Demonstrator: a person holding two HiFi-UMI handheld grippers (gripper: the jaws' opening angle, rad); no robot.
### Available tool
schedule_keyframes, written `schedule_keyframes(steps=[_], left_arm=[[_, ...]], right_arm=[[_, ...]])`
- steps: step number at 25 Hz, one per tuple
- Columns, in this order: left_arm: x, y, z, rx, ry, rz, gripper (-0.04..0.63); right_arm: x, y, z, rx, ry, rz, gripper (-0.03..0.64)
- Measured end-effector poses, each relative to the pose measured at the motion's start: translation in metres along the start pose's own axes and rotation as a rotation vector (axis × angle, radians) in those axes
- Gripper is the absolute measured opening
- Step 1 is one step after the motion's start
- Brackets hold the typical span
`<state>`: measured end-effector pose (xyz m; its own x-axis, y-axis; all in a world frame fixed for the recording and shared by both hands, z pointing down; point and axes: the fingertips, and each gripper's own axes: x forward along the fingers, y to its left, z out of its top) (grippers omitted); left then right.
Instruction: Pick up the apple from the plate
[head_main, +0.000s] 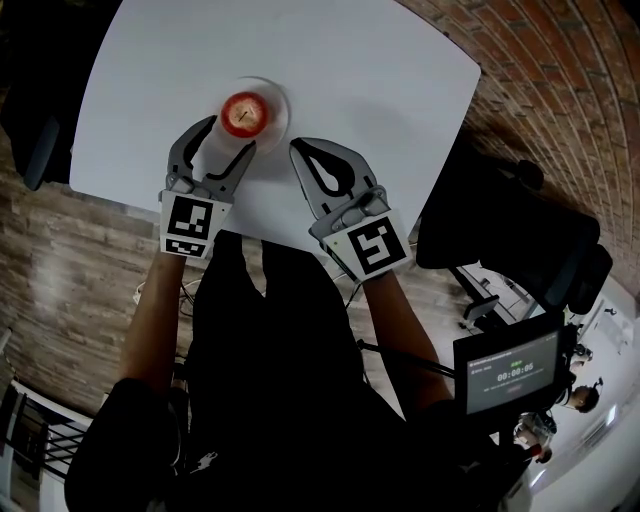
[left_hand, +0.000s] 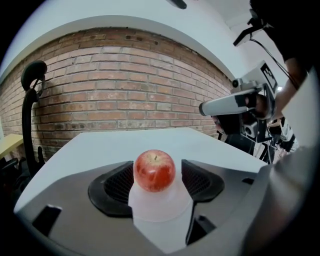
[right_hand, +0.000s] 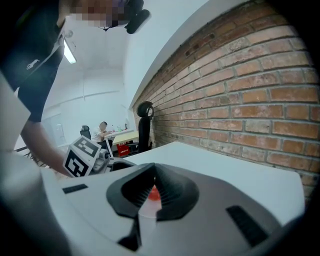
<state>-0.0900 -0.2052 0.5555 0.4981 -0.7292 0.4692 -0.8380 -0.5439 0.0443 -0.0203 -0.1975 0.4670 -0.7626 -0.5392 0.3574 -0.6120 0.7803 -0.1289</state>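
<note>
Left claw (head_main: 227, 137) apart, apple (left_hand: 154, 170) clear ahead; right claw (right_hand: 152, 172) closed, apple mere sliver.

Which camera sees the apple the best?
The left gripper view: the apple looks big and centred, stem showing, framed by that gripper's open fingers. The head view shows it small from above, on its plate. The right gripper view shows only a red sliver past its closed fingers.
</note>
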Motion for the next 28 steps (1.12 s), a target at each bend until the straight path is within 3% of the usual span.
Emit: schedule_keyframes(steps=[12,28], left_arm=[[0.015,0.001,-0.010,0.010,0.026,0.003,0.407],[0.035,0.011,-0.018,0.027,0.046,0.033,0.431]], right_arm=[[-0.001,-0.001,-0.004,0.007,0.012,-0.005,0.003],[0.003,-0.008,-0.002,0.014,0.016,-0.030,0.003]])
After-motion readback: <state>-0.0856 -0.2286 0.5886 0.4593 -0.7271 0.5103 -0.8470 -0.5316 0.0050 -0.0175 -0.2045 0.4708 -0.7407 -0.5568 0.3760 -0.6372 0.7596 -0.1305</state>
